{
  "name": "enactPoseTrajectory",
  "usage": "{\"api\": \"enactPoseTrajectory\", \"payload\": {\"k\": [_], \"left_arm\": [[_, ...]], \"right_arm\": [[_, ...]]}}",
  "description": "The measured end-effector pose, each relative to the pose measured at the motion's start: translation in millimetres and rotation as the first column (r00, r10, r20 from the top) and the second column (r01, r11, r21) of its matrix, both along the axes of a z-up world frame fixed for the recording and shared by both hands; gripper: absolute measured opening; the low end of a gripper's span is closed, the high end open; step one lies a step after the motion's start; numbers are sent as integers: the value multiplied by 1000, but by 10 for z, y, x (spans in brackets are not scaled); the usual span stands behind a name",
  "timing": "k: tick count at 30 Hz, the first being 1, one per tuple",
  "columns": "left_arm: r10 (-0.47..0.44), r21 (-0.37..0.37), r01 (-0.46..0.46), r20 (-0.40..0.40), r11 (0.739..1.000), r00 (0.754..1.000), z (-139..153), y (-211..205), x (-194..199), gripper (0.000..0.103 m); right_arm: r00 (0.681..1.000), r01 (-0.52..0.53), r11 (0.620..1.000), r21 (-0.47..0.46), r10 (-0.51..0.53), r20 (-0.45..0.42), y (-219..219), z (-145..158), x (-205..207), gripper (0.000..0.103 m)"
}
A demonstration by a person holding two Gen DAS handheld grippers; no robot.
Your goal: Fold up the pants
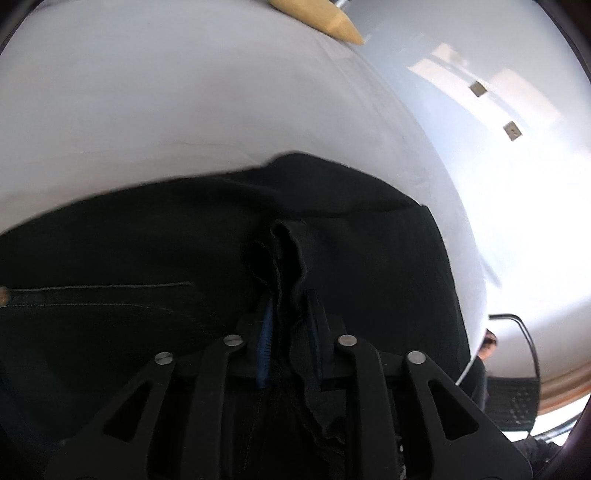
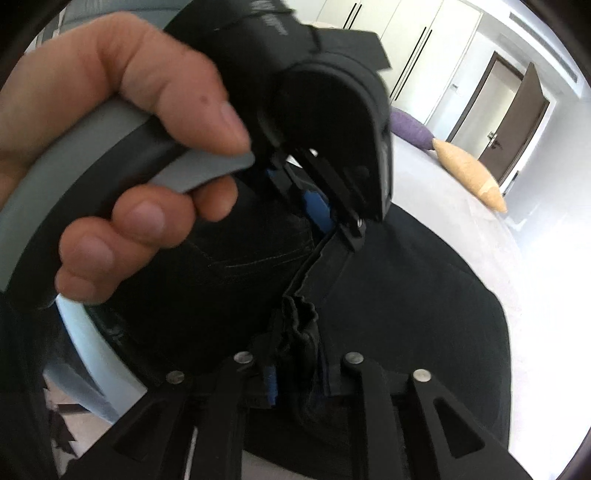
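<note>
The black pants [image 1: 155, 266] lie on a white bed sheet [image 1: 184, 110] and fill the lower half of both wrist views [image 2: 406, 295]. My left gripper [image 1: 288, 295] is shut on a bunched edge of the pants, which sticks up between its fingers. My right gripper [image 2: 295, 332] is shut on a gathered fold of the same edge. In the right wrist view the left gripper [image 2: 325, 218], held by a hand [image 2: 122, 122], pinches the pants edge just ahead of my right gripper. A stitched pocket seam [image 2: 258, 262] shows beside it.
A tan bolster pillow [image 2: 472, 177] and a purple cushion [image 2: 410, 129] lie at the bed's far side; the tan one also shows in the left wrist view [image 1: 321, 18]. White wardrobe doors [image 2: 417, 48] and a brown door [image 2: 524, 110] stand beyond. A black chair [image 1: 517, 387] stands off the bed's edge.
</note>
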State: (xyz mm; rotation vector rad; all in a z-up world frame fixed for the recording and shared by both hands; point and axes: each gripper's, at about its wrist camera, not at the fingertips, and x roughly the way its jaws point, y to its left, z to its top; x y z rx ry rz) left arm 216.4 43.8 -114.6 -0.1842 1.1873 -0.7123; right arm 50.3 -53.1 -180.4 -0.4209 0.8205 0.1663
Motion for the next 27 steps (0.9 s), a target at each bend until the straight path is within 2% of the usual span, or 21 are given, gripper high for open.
{"api": "enactPoseTrajectory", "payload": {"k": [1,3,7,10,14,16,18,20,23,25,27], "left_arm": [[28,31,-30,43,999,999,73,56,-20,18],[78,84,-88,114,993,990,217,145,-68,18],[107,161,-152,262,975,959,484,144,-291,18],[43,214,-123,344,969,938,521,-76,-610,18],[-77,294,-33,356,955,931,317,-439,-964,18],[-117,370,-13,327,929,938,90,-571,-1088,18],[-122,374,-32,382,927,916,16,-567,-1232,19],[-117,375,-39,385,926,916,2,-565,-1276,20],[-108,369,-40,372,928,922,0,-588,-1295,20],[-106,370,-41,369,928,923,5,-599,-1274,20],[-99,369,-47,366,928,925,7,-556,-1239,20]], "right_arm": [[1000,-2,1000,20,2,-4,-61,-3,-30,30],[1000,-1,997,74,3,-21,-198,-4,-47,43],[996,24,952,305,3,-91,-694,159,-187,45],[989,102,854,510,-33,-143,-1278,305,-236,45],[969,241,710,662,-139,-203,-2115,410,-117,39],[960,278,650,707,-162,-229,-2483,438,-33,39],[953,302,617,727,-168,-253,-2793,435,105,39],[947,321,590,741,-179,-268,-3038,376,279,39],[920,390,464,795,-159,-358,-3445,140,606,34],[905,424,398,814,-148,-399,-3542,-38,784,33],[888,459,349,817,-155,-433,-3627,-258,978,33]]}}
